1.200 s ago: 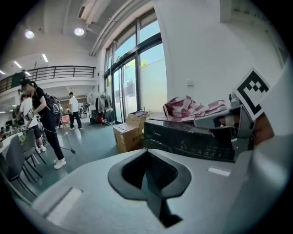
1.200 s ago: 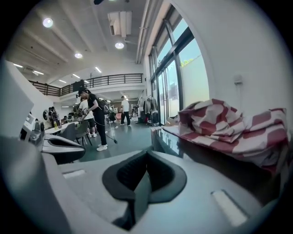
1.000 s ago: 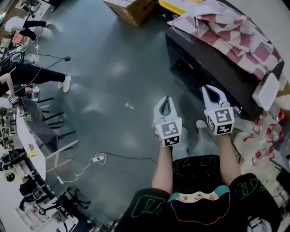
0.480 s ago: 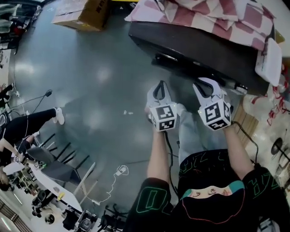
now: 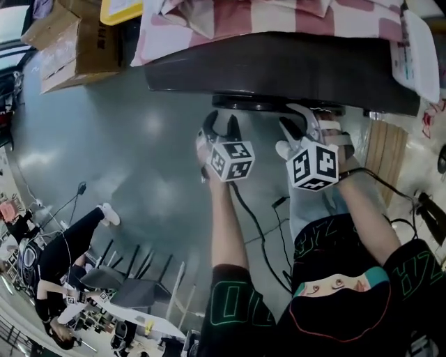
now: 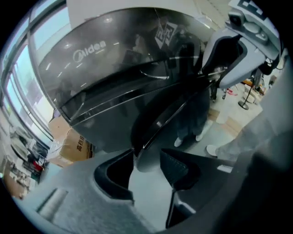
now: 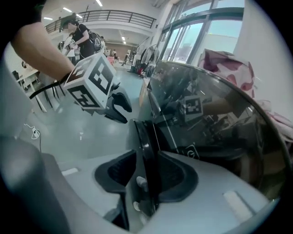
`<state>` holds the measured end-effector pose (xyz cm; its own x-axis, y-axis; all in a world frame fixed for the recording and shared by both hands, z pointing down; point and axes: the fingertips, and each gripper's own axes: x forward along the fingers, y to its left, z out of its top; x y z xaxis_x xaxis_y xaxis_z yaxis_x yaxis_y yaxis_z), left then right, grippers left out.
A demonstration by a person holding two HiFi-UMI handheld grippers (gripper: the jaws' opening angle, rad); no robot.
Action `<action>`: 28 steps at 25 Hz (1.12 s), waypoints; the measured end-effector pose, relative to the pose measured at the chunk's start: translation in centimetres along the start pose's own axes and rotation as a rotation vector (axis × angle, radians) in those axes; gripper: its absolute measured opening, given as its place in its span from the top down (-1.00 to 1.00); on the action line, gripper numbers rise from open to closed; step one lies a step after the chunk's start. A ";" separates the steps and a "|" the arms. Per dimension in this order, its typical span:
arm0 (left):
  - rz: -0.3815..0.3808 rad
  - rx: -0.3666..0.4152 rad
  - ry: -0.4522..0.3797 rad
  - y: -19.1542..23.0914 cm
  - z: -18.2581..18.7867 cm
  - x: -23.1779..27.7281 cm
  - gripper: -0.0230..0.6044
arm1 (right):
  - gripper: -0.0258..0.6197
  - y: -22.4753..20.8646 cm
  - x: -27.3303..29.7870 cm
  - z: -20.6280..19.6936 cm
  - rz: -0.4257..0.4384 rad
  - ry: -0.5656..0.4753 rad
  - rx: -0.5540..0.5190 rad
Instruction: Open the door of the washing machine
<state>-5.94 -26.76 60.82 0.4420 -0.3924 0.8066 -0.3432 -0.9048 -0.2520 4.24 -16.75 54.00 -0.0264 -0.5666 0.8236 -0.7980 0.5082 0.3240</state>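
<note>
Since a second ago: both grippers have dropped from mid-air over the floor to the front of the washing machine (image 5: pixel 279 66), which now fills the top of the head view.
Left gripper (image 5: pixel 221 125): held in the person's left hand and tilted downward at the machine's front; its marker cube faces the head camera.
Left jaws: they have just been opening and now stand wide. In the left gripper view the lower curve of the door's dark rim reaches into the gap, and neither pad presses on it.
Right gripper (image 5: pixel 301 122): just beside the left one, at the same dark rim under the machine's top edge.
Right jaws: they have just been opening and stand apart. In the right gripper view the door (image 7: pixel 145 137) is seen edge-on and upright between them, close to the right-hand pad, with a gap at the other.
Door: a round dark door on the machine's front, with both grippers straddling its rim. I cannot tell how far it stands ajar.
Machine front: glossy dark panel with Midea lettering (image 6: pixel 89 50).
Checked cloth (image 5: pixel 279 17): pink and white, lying over the machine's top.
Cardboard box (image 5: pixel 73 49): on the grey floor (image 5: pixel 139 160), to the machine's left in the head view.
Cable (image 5: pixel 254 230): runs back from the left gripper beside the forearm.
</note>
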 end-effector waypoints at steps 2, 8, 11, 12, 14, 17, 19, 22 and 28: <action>-0.021 0.078 0.016 0.4 -0.2 1.4 0.30 | 0.41 0.0 0.8 -0.3 -0.020 0.036 -0.030; -0.132 0.251 0.067 -0.6 -1.7 4.9 0.29 | 0.41 0.1 1.6 -0.5 -0.099 0.080 -0.063; -0.140 0.258 0.067 -0.4 -2.0 5.5 0.33 | 0.42 0.1 2.0 -0.3 -0.103 0.073 -0.053; -0.142 0.267 0.065 -0.5 -2.0 5.5 0.34 | 0.47 0.1 2.0 -0.3 -0.099 0.073 -0.047; -0.138 0.297 0.068 -0.6 -2.0 5.6 0.38 | 0.47 0.0 1.9 -0.4 -0.096 0.073 -0.042; -0.133 0.307 0.081 -0.6 -2.1 5.9 0.43 | 0.46 -0.1 2.1 -0.5 -0.094 0.073 -0.041; -0.133 0.288 0.079 -0.7 -2.1 5.8 0.43 | 0.46 0.0 2.1 -0.5 -0.089 0.077 -0.038; -0.114 0.268 0.092 -0.5 -2.1 5.6 0.43 | 0.47 0.1 2.0 -0.4 -0.086 0.077 -0.035; -0.145 0.252 0.145 -1.7 -4.1 4.6 0.45 | 0.46 1.5 1.9 -0.6 0.012 0.081 -0.054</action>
<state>-6.70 -26.37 67.18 0.3426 -0.2453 0.9069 -0.0619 -0.9691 -0.2388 3.33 -16.73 56.34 0.0148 -0.5068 0.8620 -0.7644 0.5500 0.3365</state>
